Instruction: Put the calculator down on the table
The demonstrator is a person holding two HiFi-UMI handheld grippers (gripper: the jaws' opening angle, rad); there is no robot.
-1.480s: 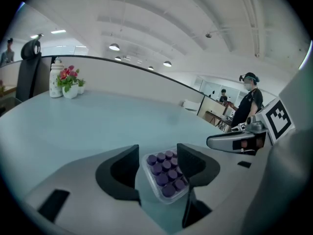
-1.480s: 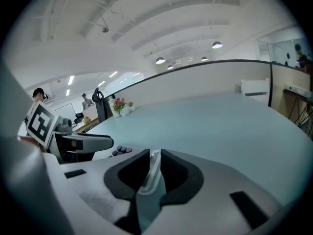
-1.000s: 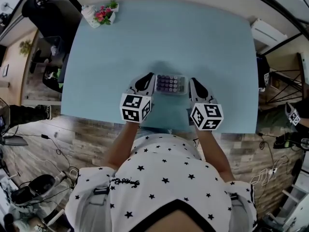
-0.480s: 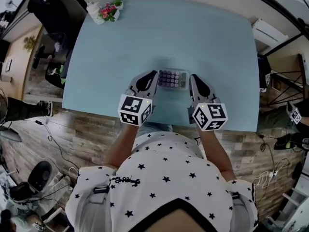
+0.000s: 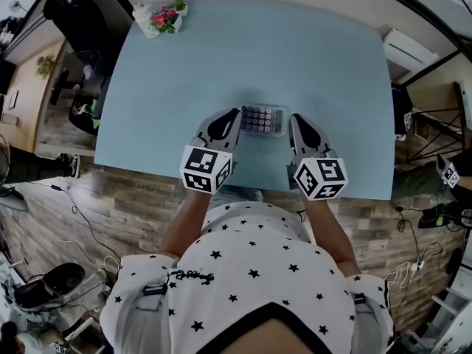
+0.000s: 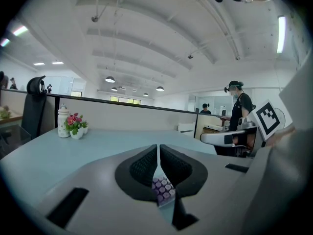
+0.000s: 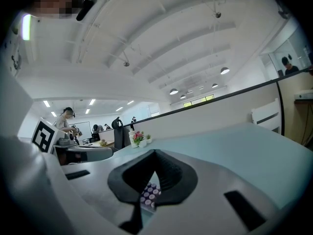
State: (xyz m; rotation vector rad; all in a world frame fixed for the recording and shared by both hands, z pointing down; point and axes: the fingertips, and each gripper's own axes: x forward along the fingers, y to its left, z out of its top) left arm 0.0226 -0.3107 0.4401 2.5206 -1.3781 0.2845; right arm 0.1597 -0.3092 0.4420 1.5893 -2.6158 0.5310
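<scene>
A small calculator [image 5: 263, 120] with purple keys hangs just above the pale blue table [image 5: 258, 50], near its front edge. My left gripper [image 5: 236, 119] is shut on its left end and my right gripper [image 5: 293, 122] is shut on its right end. In the left gripper view the jaws [image 6: 158, 148] are pressed together, with the calculator's keys [image 6: 162, 190] showing just under them. The right gripper view shows the same: closed jaws [image 7: 155, 154] and the purple keys [image 7: 149, 194] below.
A small pot of pink flowers [image 5: 164, 15] and a white bottle [image 6: 62, 121] stand at the table's far left corner. A black office chair [image 5: 74, 13] is beyond that corner. A low partition runs along the far edge. Another person [image 6: 239, 106] stands off to the right.
Both grippers have risen slightly together with the calculator between them. Over the last half second they have stayed still.
</scene>
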